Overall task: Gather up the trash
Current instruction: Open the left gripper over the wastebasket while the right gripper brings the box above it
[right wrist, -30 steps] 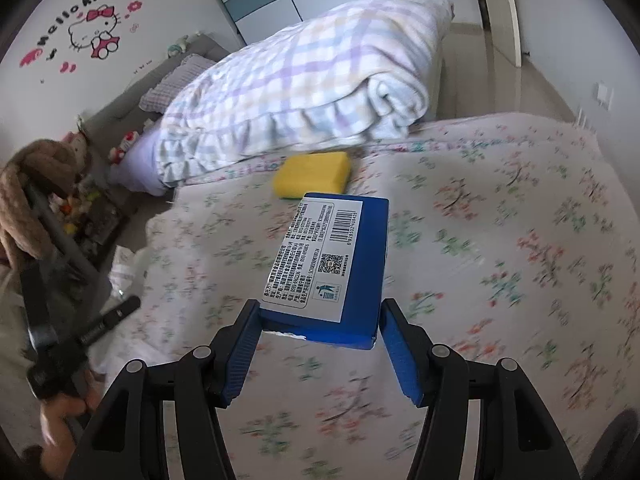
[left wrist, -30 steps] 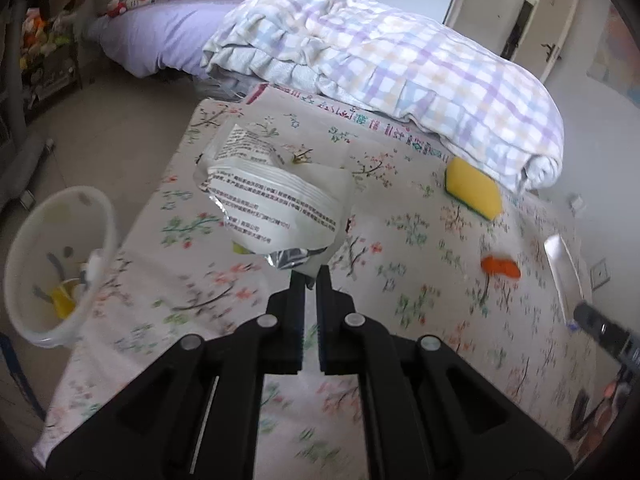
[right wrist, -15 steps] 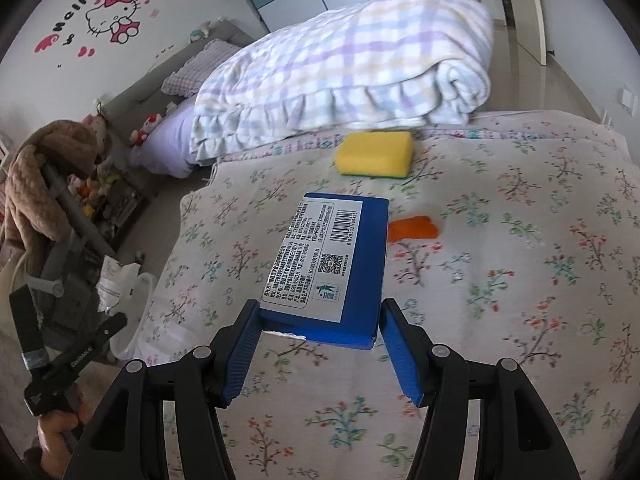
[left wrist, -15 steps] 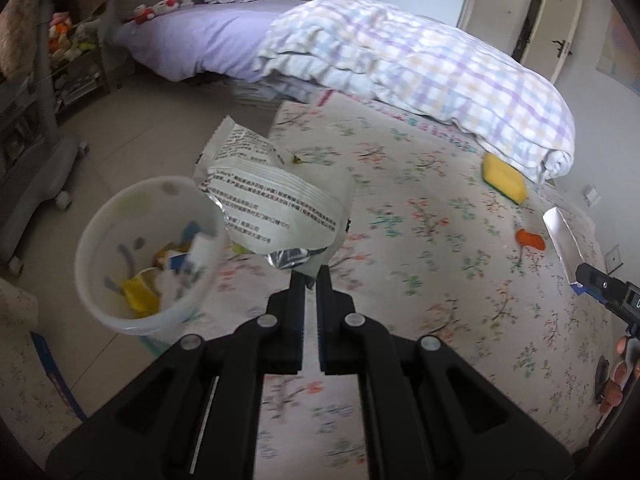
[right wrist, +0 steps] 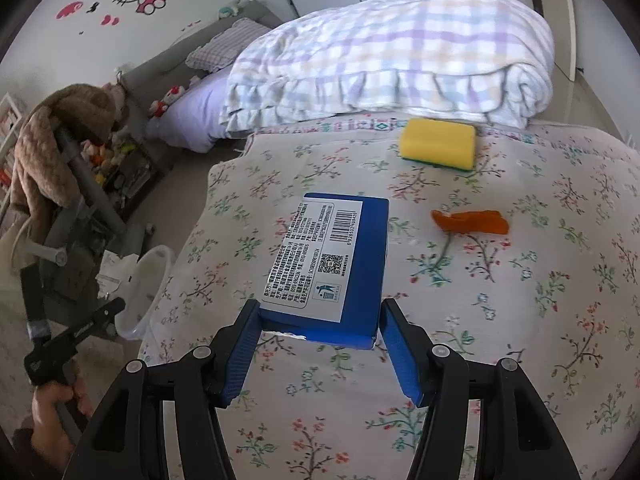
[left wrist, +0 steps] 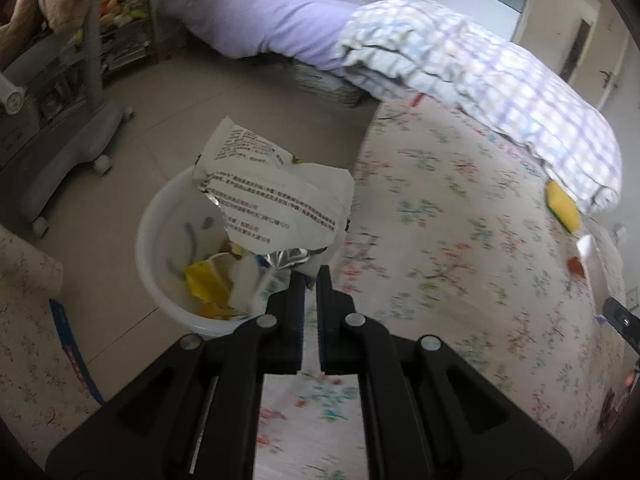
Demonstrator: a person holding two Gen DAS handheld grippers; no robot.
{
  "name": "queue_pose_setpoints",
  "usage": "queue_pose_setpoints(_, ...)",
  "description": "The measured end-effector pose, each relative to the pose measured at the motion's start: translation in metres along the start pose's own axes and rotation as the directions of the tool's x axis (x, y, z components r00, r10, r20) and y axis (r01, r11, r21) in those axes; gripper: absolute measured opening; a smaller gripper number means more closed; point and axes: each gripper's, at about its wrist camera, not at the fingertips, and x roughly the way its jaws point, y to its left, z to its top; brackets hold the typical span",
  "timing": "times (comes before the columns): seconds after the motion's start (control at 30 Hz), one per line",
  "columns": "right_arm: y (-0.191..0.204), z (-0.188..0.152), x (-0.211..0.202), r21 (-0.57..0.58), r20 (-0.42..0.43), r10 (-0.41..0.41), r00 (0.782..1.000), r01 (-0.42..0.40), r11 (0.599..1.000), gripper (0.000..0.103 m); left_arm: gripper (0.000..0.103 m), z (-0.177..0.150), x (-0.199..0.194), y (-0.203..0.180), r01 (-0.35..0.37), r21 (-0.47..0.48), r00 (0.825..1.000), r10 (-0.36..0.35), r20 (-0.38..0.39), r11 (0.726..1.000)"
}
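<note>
Left wrist view, near to far:
- Left gripper, lower centre: black fingers pinched together on the foil edge of a torn white wrapper.
- The wrapper, printed with dark text, stands up from the tips at frame centre, in front of the bin's opening.
- White bin, centre left, on the tiled floor just beside the bed edge. Contents: yellow scraps and pale packaging.
- Floral bedspread, right half of the frame.
- Yellow sponge, right edge, at the foot of the checked quilt.
- Small orange scrap, below the sponge, blurred.

Right wrist view, near to far:
- Right gripper, lower centre: blue pads part open, clamped on the two sides of a blue box.
- The box has a white label with barcode and code square facing up, and is held above the bedspread.
- A hand, lower left, grips the other gripper's handle.
- The white bin shows at centre left, on the floor by the bed corner.
- The orange scrap lies flat on the bedspread, right of the box, apart from it.
- The yellow sponge sits upper right of centre, just beside the quilt's frilled edge.
</note>
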Motion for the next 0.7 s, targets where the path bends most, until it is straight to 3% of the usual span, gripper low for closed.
queue_pose_setpoints(0.07,0.005,0.0,0.001,-0.015,0.0,0.0,1.0,0.0,1.0,0.061,0.006,0.001,0.005,0.011,-0.009,-0.033,1.0,0.008,-0.006,0.999)
queue_pose_setpoints(0.13,0.01,-0.001,0.001,-0.033,0.002,0.0,1.0,0.0,0.999,0.061,0.013,0.002,0.008,0.019,-0.032,-0.064,0.999,0.031,-0.021,0.997)
queue_pose_setpoints(0.2,0.015,-0.001,0.001,-0.051,0.004,0.0,1.0,0.0,0.999,0.061,0.041,0.002,0.009,0.028,-0.047,-0.101,0.998,0.042,-0.044,0.994)
queue_pose_setpoints(0.23,0.018,-0.001,0.001,-0.058,0.005,0.0,1.0,0.001,0.998,0.061,0.065,0.001,0.007,0.032,-0.059,-0.122,0.997,0.053,-0.048,0.991)
queue_pose_setpoints(0.27,0.02,-0.001,0.002,-0.066,0.005,0.0,1.0,0.0,0.998,0.061,0.081,0.0,0.004,0.036,-0.077,-0.143,0.996,0.071,-0.047,0.987)
queue_pose_setpoints(0.5,0.04,-0.003,0.013,-0.11,-0.004,0.011,1.0,-0.012,0.994,0.061,0.098,-0.013,-0.015,0.047,-0.155,-0.154,0.986,0.143,-0.089,0.976)
queue_pose_setpoints(0.7,0.069,-0.012,0.029,-0.177,-0.034,0.03,0.999,-0.036,0.984,0.061,0.1,-0.023,-0.035,0.059,-0.171,-0.13,0.984,0.163,-0.072,0.977)
